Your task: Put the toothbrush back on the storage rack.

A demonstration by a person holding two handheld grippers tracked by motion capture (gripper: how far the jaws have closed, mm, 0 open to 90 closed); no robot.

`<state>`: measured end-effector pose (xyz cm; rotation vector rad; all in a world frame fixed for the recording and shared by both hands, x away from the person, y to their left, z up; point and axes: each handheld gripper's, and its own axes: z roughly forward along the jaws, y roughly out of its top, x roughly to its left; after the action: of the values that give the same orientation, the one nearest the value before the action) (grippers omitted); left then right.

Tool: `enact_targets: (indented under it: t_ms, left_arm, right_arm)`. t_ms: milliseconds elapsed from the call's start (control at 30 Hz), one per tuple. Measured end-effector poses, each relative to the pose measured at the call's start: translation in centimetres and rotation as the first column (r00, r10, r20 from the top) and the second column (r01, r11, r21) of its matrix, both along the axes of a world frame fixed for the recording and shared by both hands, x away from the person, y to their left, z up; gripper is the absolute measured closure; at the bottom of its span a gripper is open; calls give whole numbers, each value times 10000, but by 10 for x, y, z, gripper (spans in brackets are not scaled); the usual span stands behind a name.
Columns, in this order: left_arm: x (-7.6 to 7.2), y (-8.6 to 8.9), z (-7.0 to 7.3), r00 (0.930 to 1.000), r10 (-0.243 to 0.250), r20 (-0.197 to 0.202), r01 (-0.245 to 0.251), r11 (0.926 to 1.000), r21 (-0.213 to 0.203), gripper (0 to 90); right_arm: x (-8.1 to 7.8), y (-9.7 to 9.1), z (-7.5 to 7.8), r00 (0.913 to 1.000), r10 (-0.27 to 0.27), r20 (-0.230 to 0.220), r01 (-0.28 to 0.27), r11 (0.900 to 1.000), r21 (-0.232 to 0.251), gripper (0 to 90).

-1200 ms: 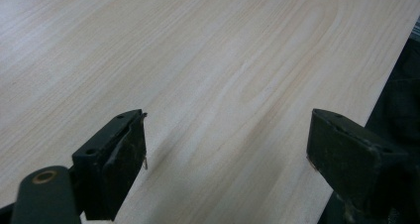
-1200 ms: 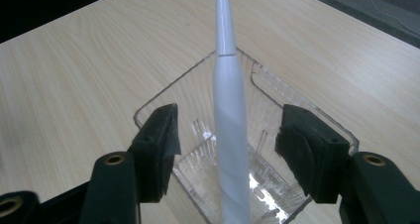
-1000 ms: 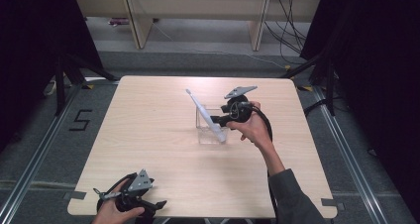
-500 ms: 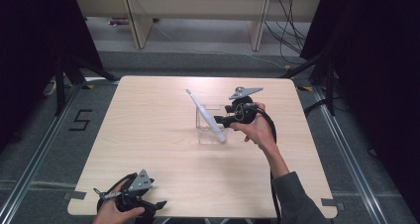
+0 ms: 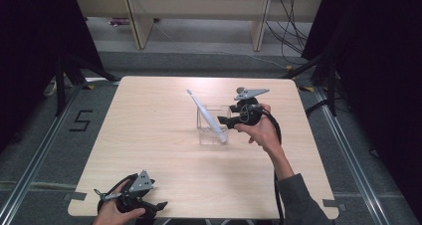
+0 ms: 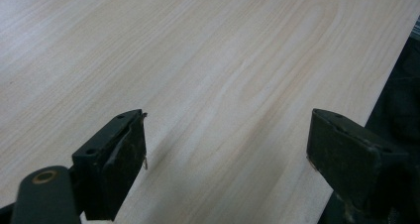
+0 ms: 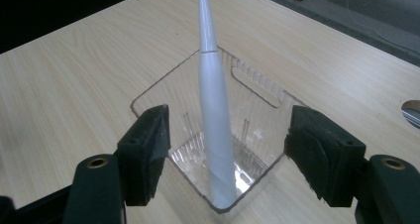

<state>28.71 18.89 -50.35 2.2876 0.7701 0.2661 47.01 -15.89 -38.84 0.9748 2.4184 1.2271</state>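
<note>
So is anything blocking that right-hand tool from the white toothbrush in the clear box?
Nothing visible does. The right tool is open, its jaws either side of the clear box, and the white toothbrush leans inside, straight ahead. Only the box's near corner lies between them.

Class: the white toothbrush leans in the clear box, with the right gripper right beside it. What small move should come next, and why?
Probably draw the right gripper straight back. Its jaws have just been opening and stand apart from the toothbrush, which rests in the clear box.
</note>
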Motion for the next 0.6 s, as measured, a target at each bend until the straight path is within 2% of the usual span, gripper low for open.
enact_targets:
  t_ms: [33, 100, 300, 467, 533, 600]
  left_arm:
    - [0, 0, 0, 10000, -2, 2, 2, 10000, -6, 148]
    - [0, 0, 0, 10000, -6, -4, 6, 10000, -1, 148]
    - [0, 0, 0, 10000, 4, -18, -4, 10000, 14, 148]
    - [0, 0, 0, 10000, -3, -45, 3, 10000, 16, 148]
    - [0, -1, 0, 10000, -37, -17, 37, 10000, 23, 148]
    - [0, -1, 0, 10000, 17, -32, -18, 10000, -4, 148]
  right_arm:
    - [0, -1, 0, 9999, -42, 129, 42, 10000, 68, 332]
    - [0, -4, 1, 9999, -86, 68, 86, 9999, -70, 329]
    - [-3, -10, -1, 9997, -250, -39, 250, 9997, -12, 325]
    - [-3, -16, -2, 9991, -366, 192, 367, 9993, -67, 314]
    - [-5, -18, -2, 9992, -400, 1, 400, 9992, -15, 311]
    - [-4, -20, -4, 9987, -432, 256, 435, 9990, -118, 303]
